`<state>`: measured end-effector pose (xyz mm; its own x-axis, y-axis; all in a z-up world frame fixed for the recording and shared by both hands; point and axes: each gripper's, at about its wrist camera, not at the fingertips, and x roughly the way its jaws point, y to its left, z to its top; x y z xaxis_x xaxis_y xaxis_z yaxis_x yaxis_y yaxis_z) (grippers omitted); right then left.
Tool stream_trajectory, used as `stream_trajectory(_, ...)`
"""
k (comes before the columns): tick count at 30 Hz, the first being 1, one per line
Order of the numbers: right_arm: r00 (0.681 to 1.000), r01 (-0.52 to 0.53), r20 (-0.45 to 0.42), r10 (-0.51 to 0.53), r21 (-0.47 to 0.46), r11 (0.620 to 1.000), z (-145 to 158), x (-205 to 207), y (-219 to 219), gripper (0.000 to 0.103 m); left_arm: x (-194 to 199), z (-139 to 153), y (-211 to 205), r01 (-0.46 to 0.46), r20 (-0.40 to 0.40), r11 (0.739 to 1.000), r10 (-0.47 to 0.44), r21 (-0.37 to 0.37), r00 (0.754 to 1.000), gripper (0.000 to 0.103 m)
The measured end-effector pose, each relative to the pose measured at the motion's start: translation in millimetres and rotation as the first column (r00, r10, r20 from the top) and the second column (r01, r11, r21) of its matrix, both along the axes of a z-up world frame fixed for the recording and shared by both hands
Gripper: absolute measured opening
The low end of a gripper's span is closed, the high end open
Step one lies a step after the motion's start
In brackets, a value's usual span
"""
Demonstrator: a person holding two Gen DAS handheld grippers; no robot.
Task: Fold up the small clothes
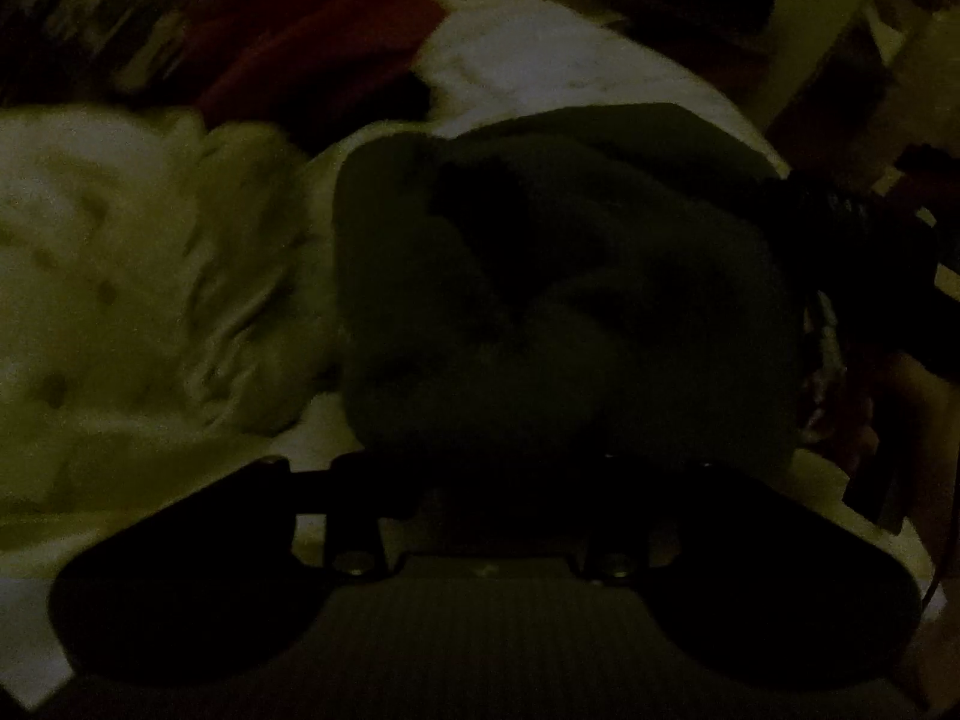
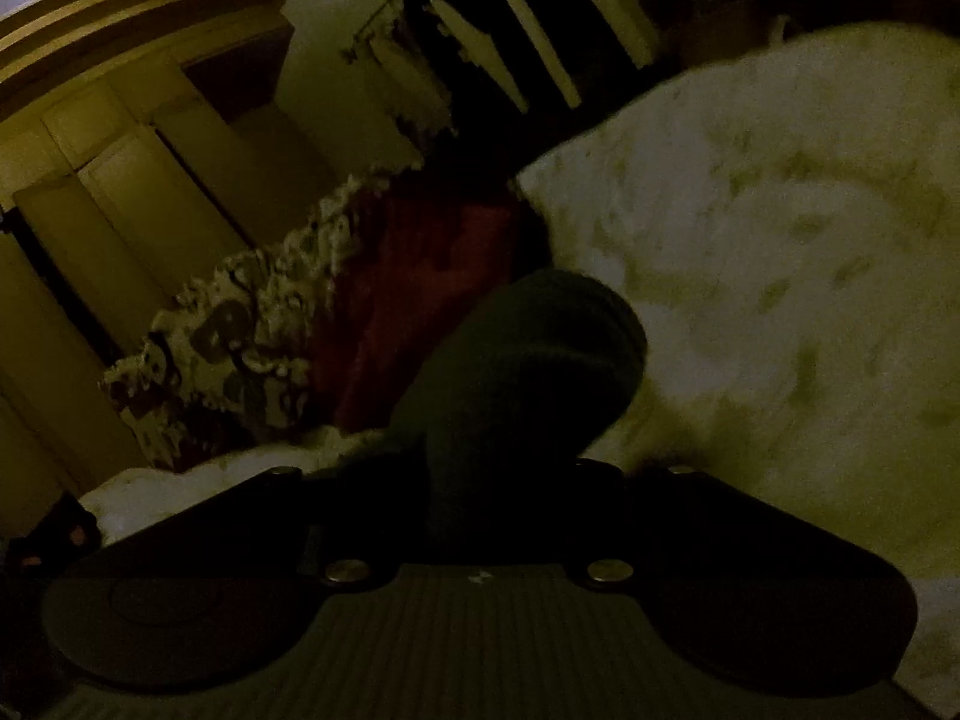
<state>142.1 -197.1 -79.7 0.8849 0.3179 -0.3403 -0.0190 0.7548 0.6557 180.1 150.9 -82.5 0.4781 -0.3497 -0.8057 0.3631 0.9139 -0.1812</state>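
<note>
The room is lying in very dim light, and a pale, rumpled bed cover (image 1: 120, 276) is spreading across most of the left wrist view and filling the right side of the right wrist view, with wardrobe doors (image 2: 120, 192) standing far left there. A patterned cloth (image 2: 240, 348) and a red cloth (image 1: 312, 54) are lying at the far side of the cover. The dark garment (image 1: 564, 288) is sitting bunched on the cover, rising straight out of both grippers. The left gripper (image 1: 510, 468) and the right gripper (image 2: 498, 480) are each sitting with the garment at their fingertips, but in this darkness I cannot tell how far the fingers are parted or whether they are pinching it. The likely trouble is a blind, uneven grip: the cloth slipping free, or the fold going crooked. Open cover is lying to the left; the bed's edge is running near on the right.
</note>
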Motion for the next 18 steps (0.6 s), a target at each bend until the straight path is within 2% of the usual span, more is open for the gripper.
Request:
stream_trajectory(4,0.998,0.040,0.043,-0.038,-0.058,0.997,31.8,-23.4,-27.7,0.054,-9.6,23.1,-49.0,0.088,0.045,0.996,-0.087,0.000,0.995,0.039)
stream_trajectory(8,0.991,0.111,0.085,-0.102,-0.112,0.987,69.6,-56.1,-67.9,0.053,-20.1,46.8,-103.3,0.185,0.087,0.983,-0.182,-0.020,0.979,0.039)
stream_trajectory(13,0.971,0.225,0.117,-0.208,-0.162,0.961,111.0,-105.3,-129.5,0.053,-38.9,73.8,-186.6,0.324,0.129,0.943,-0.313,-0.073,0.941,0.039)
stream_trajectory(15,0.960,0.271,0.122,-0.252,-0.187,0.944,122.4,-130.6,-158.8,0.053,-47.2,75.5,-219.4,0.372,0.128,0.924,-0.359,-0.094,0.925,0.040)
stream_trajectory(18,0.939,0.342,0.100,-0.328,-0.187,0.921,121.0,-160.3,-197.2,0.053,-58.9,66.0,-263.5,0.417,0.113,0.902,-0.406,-0.106,0.907,0.040)
